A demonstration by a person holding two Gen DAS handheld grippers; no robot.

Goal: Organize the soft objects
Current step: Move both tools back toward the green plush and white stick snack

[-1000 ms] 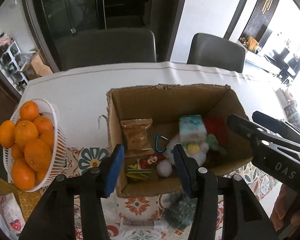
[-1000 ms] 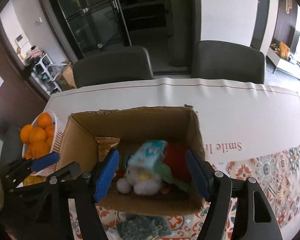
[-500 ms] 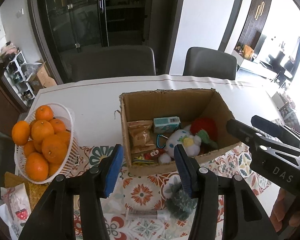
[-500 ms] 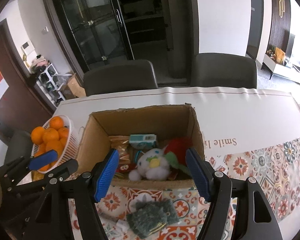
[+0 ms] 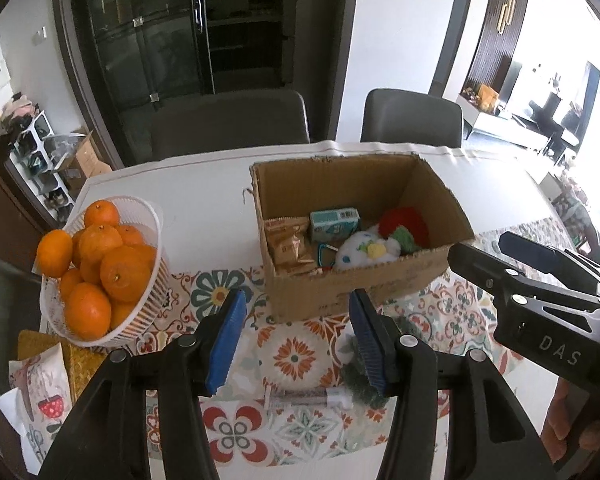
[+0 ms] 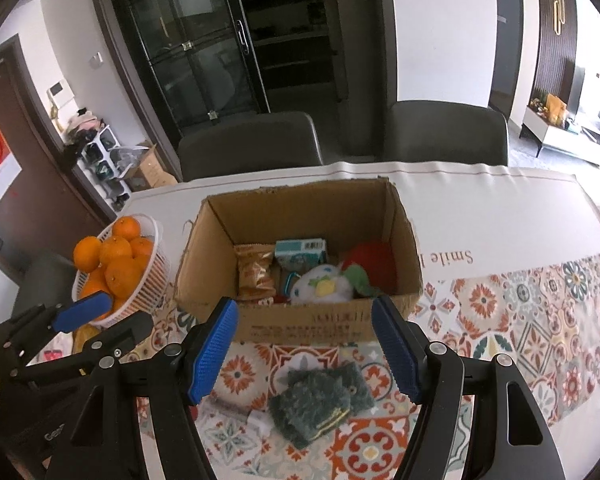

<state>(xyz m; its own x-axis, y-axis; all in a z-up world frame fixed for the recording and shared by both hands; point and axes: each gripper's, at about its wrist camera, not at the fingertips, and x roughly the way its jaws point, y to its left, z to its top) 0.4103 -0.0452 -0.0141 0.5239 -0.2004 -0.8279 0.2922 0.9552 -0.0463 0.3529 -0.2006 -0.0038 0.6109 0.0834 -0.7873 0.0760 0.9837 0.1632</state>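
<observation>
Soft toys are my job: my right gripper (image 6: 305, 350) hangs spread and empty above the dark green plush (image 6: 320, 400) on the patterned cloth, just in front of the box (image 6: 300, 322). My left gripper (image 5: 298, 342) is likewise spread. Next, I judge: descend, clamp the plush, lift it into the box beside the white toy (image 6: 320, 286).

Bright daylight floods in from the right, blowing out the window (image 5: 596, 120) in the left wrist view. Fisheye bending curves the cabinet (image 6: 220, 48), corners go black. Centre is sharp; soft shadows sit under the box (image 6: 300, 322) on the table (image 5: 204, 196).
</observation>
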